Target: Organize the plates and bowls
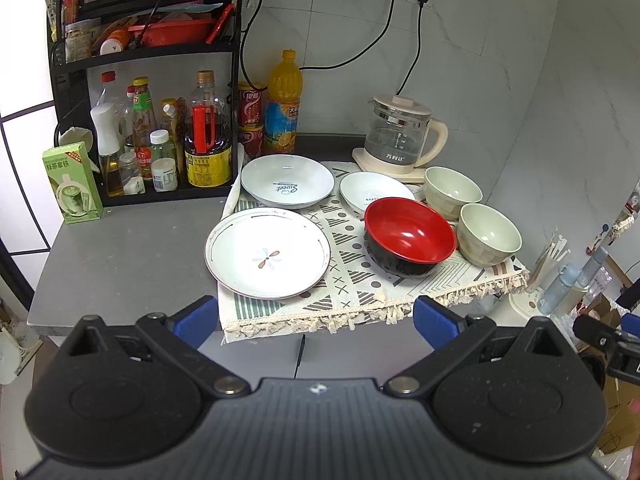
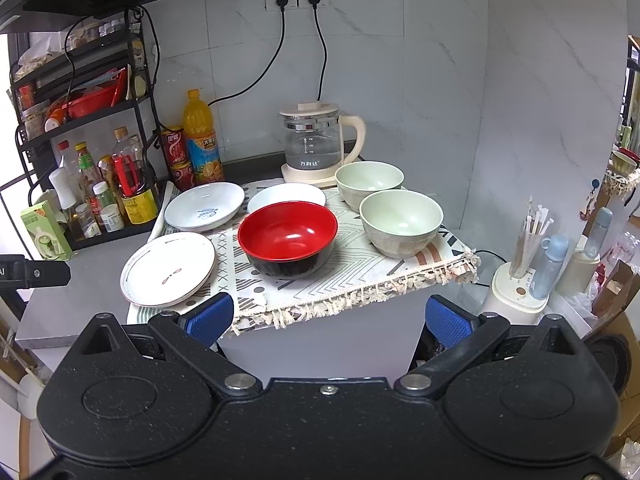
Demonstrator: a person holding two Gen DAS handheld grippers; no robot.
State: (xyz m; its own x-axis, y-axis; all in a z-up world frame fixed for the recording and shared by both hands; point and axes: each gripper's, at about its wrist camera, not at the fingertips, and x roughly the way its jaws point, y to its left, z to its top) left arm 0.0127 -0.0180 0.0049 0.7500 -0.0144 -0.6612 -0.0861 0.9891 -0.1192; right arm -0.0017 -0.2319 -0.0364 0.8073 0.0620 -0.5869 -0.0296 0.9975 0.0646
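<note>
On a patterned cloth (image 1: 352, 276) (image 2: 360, 276) lie a flower-marked plate (image 1: 267, 253) (image 2: 168, 269), a white plate with blue script (image 1: 287, 181) (image 2: 204, 206), a smaller white plate (image 1: 370, 190) (image 2: 286, 196), a red-and-black bowl (image 1: 410, 235) (image 2: 288, 238) and two pale green bowls (image 1: 452, 192) (image 1: 489, 234) (image 2: 369, 183) (image 2: 401, 222). My left gripper (image 1: 316, 320) is open and empty, back from the cloth's front edge. My right gripper (image 2: 330, 316) is open and empty, also in front of the cloth.
A black rack (image 1: 152, 52) (image 2: 80, 92) with bottles and jars stands at the left. A glass kettle (image 1: 400, 132) (image 2: 316, 144), an orange drink bottle (image 1: 283, 104) (image 2: 200, 136), cans and a green carton (image 1: 74, 182) stand behind. A straw holder (image 2: 520, 276) is at the right.
</note>
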